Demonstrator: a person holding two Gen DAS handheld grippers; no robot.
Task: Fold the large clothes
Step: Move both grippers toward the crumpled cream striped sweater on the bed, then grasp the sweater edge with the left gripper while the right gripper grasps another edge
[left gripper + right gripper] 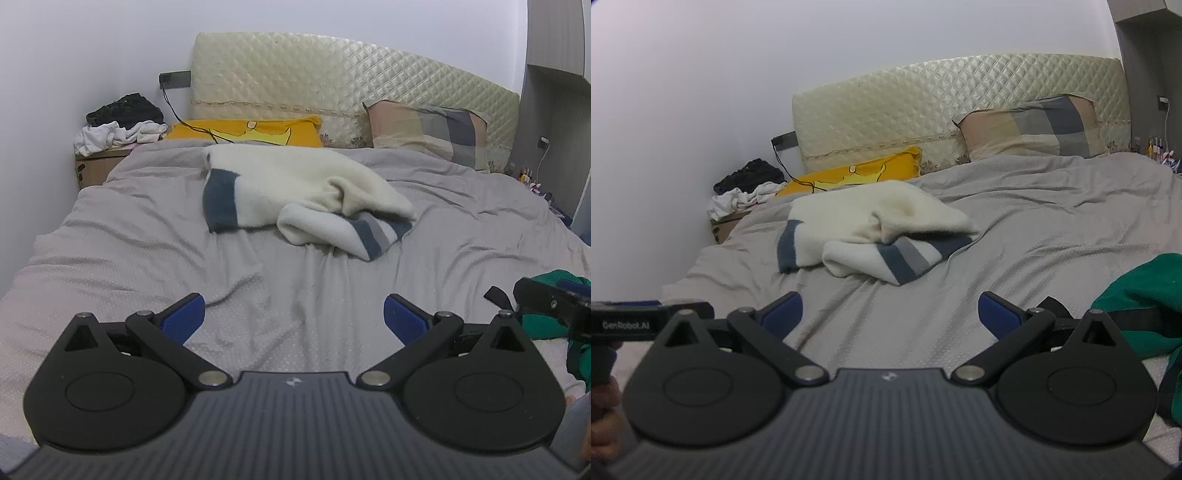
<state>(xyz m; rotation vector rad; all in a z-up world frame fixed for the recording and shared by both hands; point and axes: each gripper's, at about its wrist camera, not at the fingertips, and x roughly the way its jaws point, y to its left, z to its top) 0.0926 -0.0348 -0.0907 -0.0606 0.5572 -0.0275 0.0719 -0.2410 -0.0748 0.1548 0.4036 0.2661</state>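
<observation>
L gripper & R gripper: fingers apart, nothing held. Cream sweater ahead of fingertips; green garment right of R fingers, maybe touching.

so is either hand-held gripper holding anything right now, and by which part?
Nothing held. The left hand-held gripper and right hand-held gripper are both open over the grey bedsheet, clear of the cream sweater and green garment.

two pillows, two garments, two tools
</observation>
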